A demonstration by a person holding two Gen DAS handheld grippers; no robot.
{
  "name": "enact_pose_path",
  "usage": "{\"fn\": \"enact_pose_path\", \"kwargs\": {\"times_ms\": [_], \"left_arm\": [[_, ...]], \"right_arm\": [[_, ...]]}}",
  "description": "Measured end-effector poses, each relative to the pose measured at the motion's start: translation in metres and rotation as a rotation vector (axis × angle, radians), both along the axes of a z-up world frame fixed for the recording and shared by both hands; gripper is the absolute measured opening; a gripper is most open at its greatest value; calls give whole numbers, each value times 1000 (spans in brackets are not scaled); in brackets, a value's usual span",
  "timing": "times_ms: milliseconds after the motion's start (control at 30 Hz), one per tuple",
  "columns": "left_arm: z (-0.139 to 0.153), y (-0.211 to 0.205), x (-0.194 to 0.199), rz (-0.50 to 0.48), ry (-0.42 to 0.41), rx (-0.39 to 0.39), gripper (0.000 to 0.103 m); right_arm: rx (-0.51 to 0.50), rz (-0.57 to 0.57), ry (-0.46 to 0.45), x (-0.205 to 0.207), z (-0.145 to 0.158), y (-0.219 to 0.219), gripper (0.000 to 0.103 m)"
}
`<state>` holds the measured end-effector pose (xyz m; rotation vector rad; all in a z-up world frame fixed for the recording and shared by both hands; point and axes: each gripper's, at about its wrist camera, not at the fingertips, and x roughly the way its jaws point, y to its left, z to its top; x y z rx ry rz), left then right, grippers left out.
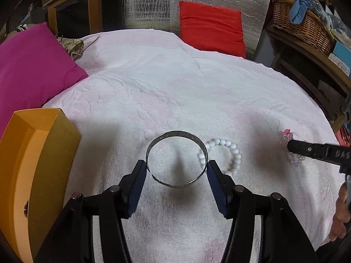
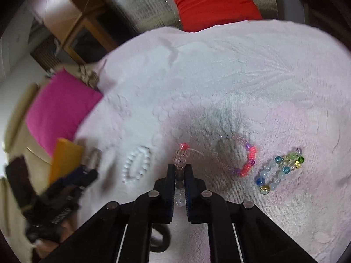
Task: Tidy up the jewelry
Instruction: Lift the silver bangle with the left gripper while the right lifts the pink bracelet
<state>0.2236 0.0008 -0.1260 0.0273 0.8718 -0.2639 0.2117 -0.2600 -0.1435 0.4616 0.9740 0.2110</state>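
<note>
A silver cuff bangle (image 1: 175, 134) sits between the blue pads of my left gripper (image 1: 176, 166), which is shut on its two sides; its shadow falls on the white towel (image 1: 175, 76) below. A white bead bracelet (image 1: 232, 151) lies just right of it on the towel. In the right wrist view my right gripper (image 2: 179, 167) is shut on a clear bead bracelet with pink beads (image 2: 183, 146), which lies on the towel. From the left wrist view that gripper (image 1: 292, 146) shows at the right, on the same bracelet (image 1: 285, 134).
An orange box (image 1: 43, 153) stands at the towel's left edge. A pink and purple bracelet (image 2: 245, 164) and a multicoloured bead bracelet (image 2: 280, 171) lie right of my right gripper. A magenta pillow (image 1: 33, 65), red cushion (image 1: 210, 26) and wicker basket (image 1: 302, 26) border the towel.
</note>
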Motion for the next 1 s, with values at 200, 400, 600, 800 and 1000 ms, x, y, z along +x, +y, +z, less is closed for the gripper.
{"fn": "enact_pose_path", "kwargs": {"times_ms": [200, 400, 600, 800, 1000], "left_arm": [[1, -6, -2, -4, -11, 7, 58], [3, -12, -8, 8, -33, 38, 58], [9, -16, -17, 28, -79, 74, 58], [11, -19, -26, 34, -98, 101, 58], [13, -17, -33, 52, -111, 110, 58]], "right_arm": [[39, -18, 12, 6, -3, 1, 9], [22, -4, 8, -1, -1, 0, 9], [7, -1, -2, -5, 0, 2, 9], [7, 1, -20, -8, 4, 6, 9], [-6, 4, -33, -13, 7, 11, 9]]}}
